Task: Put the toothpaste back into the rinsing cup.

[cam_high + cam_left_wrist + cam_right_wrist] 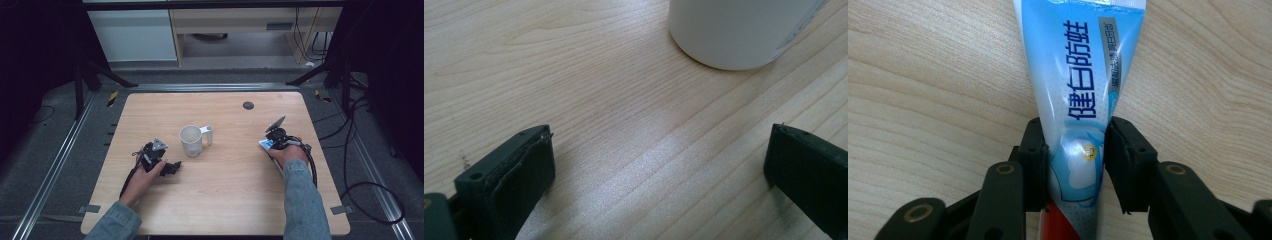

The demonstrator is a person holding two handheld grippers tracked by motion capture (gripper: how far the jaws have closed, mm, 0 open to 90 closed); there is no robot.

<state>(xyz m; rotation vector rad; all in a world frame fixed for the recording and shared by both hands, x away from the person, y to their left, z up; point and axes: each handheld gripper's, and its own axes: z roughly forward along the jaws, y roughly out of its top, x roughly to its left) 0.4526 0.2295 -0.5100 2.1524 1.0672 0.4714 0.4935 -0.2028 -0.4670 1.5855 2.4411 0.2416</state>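
Blue-white toothpaste tube [1075, 85] lies flat at the table's [225, 200] right side, clamped by the right hand-held gripper [1074, 150]. Left hand-held gripper [659, 165] gapes beside the white mug [191, 140]. Recommend lifting level, grip centred.

Looks like a lab/test rig, not a home. Bare wooden table [225, 200] w/ cable port, alu rails [50, 165] on grey floor either side of grippers, black stands, loose cables [360, 165] right of right gripper, cabinets beyond.

sleeves: blue denim | left tool [172, 167]: black, grey plate | right tool [1074, 162]: black, brass screws, black cable
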